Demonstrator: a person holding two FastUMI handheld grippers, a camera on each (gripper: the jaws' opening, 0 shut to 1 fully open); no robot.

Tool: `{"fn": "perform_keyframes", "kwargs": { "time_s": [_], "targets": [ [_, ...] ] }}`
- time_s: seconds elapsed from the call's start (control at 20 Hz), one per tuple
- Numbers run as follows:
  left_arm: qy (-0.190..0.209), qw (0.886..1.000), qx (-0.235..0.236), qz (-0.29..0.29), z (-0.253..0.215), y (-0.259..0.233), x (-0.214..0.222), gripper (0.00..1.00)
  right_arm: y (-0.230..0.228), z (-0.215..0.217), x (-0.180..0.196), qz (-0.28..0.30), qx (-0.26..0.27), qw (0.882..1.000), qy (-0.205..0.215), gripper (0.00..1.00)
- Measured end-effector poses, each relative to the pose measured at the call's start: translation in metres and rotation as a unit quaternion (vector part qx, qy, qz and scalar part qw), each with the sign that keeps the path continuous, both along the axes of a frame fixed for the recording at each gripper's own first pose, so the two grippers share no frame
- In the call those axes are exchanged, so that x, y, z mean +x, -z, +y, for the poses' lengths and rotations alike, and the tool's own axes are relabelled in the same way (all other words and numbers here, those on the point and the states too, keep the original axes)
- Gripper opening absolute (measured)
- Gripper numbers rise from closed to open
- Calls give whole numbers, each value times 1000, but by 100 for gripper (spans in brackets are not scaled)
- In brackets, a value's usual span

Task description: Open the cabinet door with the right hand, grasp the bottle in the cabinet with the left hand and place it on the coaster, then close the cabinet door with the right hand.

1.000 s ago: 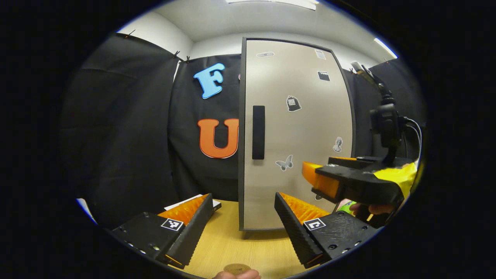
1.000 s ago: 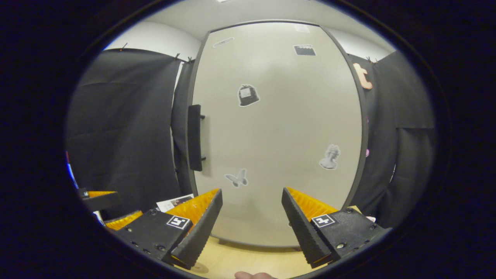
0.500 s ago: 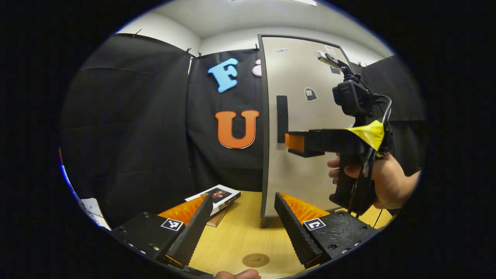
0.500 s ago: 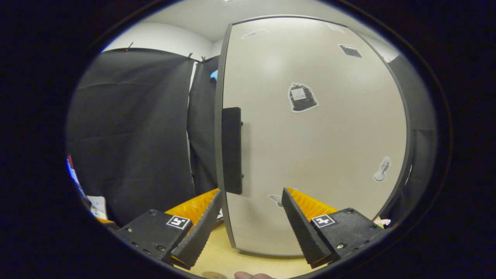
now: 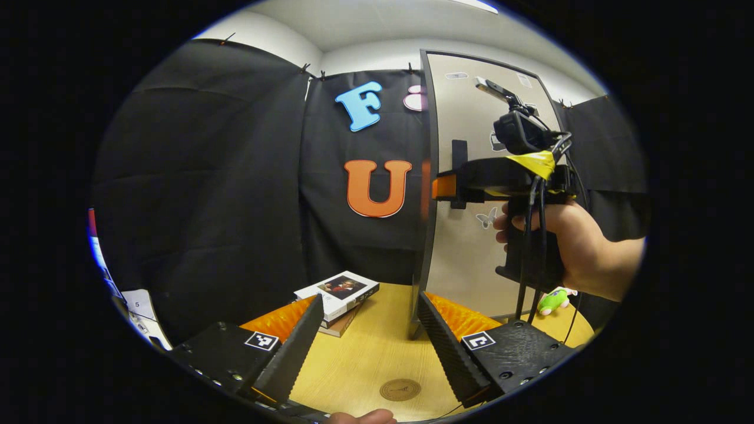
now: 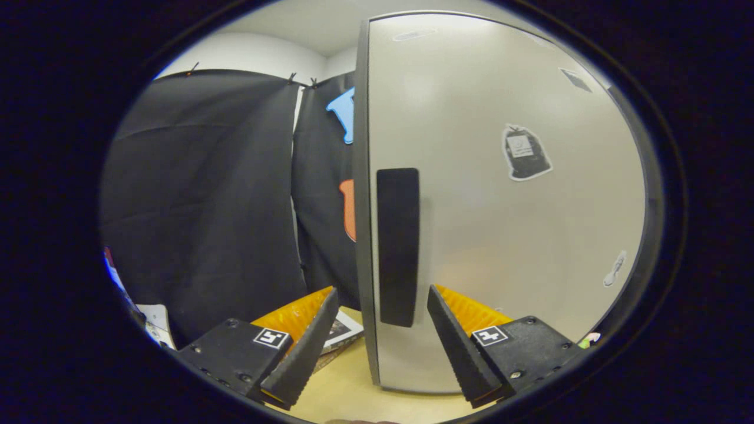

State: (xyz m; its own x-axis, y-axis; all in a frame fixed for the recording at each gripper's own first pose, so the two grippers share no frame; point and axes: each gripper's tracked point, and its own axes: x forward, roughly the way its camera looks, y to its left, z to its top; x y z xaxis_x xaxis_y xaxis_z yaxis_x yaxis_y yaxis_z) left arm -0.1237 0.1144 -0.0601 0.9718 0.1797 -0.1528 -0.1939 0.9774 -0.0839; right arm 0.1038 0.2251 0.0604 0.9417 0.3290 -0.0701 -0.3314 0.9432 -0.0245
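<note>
Right gripper view: the cabinet door (image 6: 506, 206) stands shut, its dark upright handle (image 6: 398, 247) close ahead between the wide-spread fingers of the right gripper (image 6: 380, 330), which touch nothing. Stickers on the door are too small to read. In the left gripper view, the left gripper (image 5: 368, 335) gapes wide and empty above the wooden table (image 5: 365, 365), the round coaster (image 5: 400, 389) near its tips, books (image 5: 339, 291) just beyond.

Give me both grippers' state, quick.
Left gripper: open, empty.
Right gripper: open, fingers either side of the door handle, not gripping.
</note>
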Motion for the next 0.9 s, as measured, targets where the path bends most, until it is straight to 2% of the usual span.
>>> {"fn": "perform_keyframes", "kwargs": {
  "time_s": [0.1, 0.2, 0.35, 0.45, 0.5, 0.55, 0.6, 0.7, 0.9],
  "targets": [
    [5, 1000, -12, 4, 2, 5, -1, 97, -4, -2, 3, -16, -25, 999, 26, 92],
    [4, 1000, -19, 0, 8, 5, -2, 97, -4, -2, 6, -17, -37, 998, 40, 92],
    [1, 999, -34, -4, 16, 9, -5, 96, 8, -6, 14, 12, -47, 998, 42, 75],
    [2, 999, -40, 5, 18, 15, -7, 95, 9, -19, 20, 29, -35, 998, 51, 69],
    [1, 999, -40, 6, 20, 16, -8, 95, 6, -22, 19, 37, -18, 998, 44, 46],
    [3, 999, -38, 5, 21, 16, -9, 95, 10, -18, 19, 39, -20, 998, 45, 35],
    [5, 999, -37, 6, 21, 16, -9, 95, 10, -20, 21, 38, -30, 998, 49, 30],
    [10, 999, -33, 5, 20, 15, -9, 95, 10, -19, 19, 36, -36, 997, 56, 28],
    [15, 999, -28, 2, 19, 13, -9, 95, 9, -18, 10, 34, -33, 998, 45, 25]
  ]
}}
